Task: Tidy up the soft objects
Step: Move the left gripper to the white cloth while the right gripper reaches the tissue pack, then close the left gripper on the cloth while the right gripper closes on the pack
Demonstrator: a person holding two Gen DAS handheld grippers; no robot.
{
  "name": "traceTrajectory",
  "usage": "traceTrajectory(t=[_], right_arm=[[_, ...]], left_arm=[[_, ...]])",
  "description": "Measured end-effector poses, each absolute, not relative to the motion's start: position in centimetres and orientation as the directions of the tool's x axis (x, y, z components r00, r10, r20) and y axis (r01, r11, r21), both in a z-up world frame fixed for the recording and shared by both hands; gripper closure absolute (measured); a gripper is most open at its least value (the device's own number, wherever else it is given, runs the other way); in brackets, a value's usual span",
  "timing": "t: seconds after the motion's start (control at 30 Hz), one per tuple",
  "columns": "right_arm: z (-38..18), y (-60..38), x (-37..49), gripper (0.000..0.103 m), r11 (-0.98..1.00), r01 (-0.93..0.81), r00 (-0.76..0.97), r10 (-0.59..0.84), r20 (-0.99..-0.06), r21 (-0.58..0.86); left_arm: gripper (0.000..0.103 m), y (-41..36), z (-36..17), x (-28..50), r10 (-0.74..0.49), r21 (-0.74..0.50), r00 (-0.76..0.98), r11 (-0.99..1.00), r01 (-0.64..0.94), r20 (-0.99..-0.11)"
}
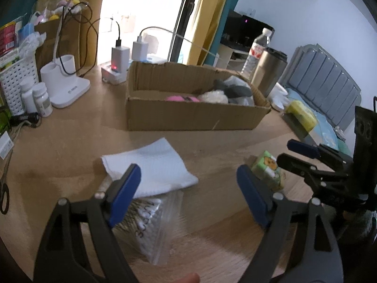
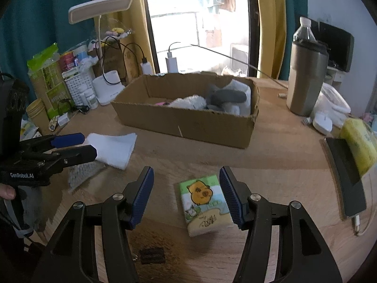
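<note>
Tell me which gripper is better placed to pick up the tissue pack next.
The right gripper. Its open jaws already stand on both sides of the tissue pack, which lies flat on the table. The left gripper is open over the white cloth, with the pack off to its side.
</note>
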State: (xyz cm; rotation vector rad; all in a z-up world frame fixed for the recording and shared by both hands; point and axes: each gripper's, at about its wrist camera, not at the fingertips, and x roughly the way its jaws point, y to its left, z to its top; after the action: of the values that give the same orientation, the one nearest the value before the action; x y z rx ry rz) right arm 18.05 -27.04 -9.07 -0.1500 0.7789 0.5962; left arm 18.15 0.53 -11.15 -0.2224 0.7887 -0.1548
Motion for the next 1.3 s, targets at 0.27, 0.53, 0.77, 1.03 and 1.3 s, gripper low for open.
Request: traceTrajectory(t=[0.27,0.53,0.77,1.03,1.3], right_arm=[[-10.9,-27.9,18.7,0.042,0.829,-0.547,0.524,0.447,-0.725,0.116],[-12.1,-28.0,19.4,0.042,0.829,-0.544,0.497,0.442,-0.747,0.129],[-12.5,-28.1,19.6,0.042,0.826,-0.545,0.484,0.451,-0.750,0.144],[-12.8,-28.1,20.1,0.042,0.822,-0.544,0.460,0.458,-0.761,0.166],[-13.1,-28.1,20.4,0.042,0.826,-0.533,0.444,0.459,-0.769,0.186]], left_arm=[[0.018,0.1,-12.5,19.0,-0.200,-0.237,0.663,0.971,0.035,-0.721],[0.018,0.7,-12.3,19.8,-0.162,-0.213,0.665,0.977,0.004,-0.729],[0.018,1.1,-11.1,19.9,-0.105,-0.153,0.691,0.988,-0.008,-0.715],[0.018,2.2,-13.9,22.4,-0.054,-0.106,0.623,0.993,-0.047,-0.781],[0.018,2.1,-15.1,23.3,-0.023,-0.071,0.606,0.996,-0.056,-0.795]])
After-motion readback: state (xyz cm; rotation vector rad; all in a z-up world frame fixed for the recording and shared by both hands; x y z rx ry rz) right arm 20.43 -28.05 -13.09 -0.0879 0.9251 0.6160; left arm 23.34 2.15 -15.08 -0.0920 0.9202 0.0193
